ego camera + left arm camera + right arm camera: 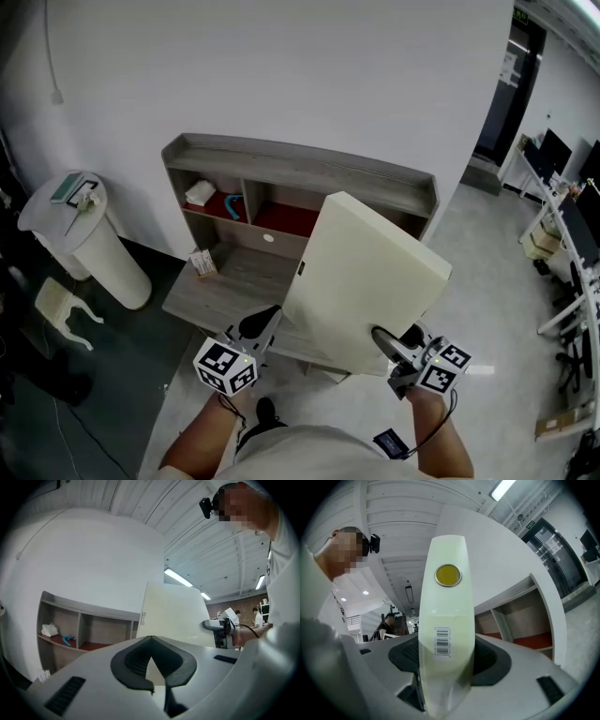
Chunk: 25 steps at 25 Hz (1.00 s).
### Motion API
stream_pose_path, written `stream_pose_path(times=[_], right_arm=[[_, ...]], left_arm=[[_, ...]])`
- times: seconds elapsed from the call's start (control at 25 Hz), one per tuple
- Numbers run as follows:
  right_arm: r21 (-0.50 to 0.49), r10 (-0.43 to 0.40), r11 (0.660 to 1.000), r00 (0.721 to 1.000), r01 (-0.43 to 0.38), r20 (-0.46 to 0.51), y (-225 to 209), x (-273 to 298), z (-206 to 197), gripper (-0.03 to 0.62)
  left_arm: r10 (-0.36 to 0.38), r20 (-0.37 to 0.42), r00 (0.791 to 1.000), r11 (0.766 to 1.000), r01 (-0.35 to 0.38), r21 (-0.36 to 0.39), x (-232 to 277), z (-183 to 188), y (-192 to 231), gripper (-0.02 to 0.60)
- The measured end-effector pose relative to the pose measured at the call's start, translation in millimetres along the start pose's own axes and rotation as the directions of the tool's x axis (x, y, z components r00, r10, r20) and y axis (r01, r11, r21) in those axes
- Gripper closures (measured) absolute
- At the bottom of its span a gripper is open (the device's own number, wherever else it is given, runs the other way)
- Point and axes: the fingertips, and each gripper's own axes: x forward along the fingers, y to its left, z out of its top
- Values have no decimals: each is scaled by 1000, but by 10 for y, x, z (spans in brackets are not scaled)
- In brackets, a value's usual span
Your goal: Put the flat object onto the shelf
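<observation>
Grey wood shelf unit point(281, 169) stood against the white wall point(281, 66), and in front of it the cream flat board point(361, 281) hung tilted, clear of the floor! Gripping its lower right edge, the right tool point(387, 343) was spread wide, while the left tool point(266, 322) pinched its lower left corner.

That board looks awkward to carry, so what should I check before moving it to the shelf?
1. Right gripper clamped on the board edge: ok.
2. Left gripper gripping the board: cannot tell; its jaws look together.
3. Board level: not ok, tilted.
4. Shelf top bare: ok.
5. Left compartment free: not ok; cloth and teal tool inside.
</observation>
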Motion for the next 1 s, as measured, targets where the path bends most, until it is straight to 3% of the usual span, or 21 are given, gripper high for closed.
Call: stream_pose_path(times=[0.44,0.8,1.0], right_arm=[[-65,-19,998,998,22,53,94,1344,410,309],[-139,-22,990,998,31,67,118,1953,941,308],[-204,-24,978,998,36,59,8,2142,1283,307]], left_arm=[[-88,-5,996,995,88,49,-80,378,1262,568],[-162,-1,987,982,161,101,-42,692,1879,568],[-178,-14,984,976,179,126,142,786,2003,566]])
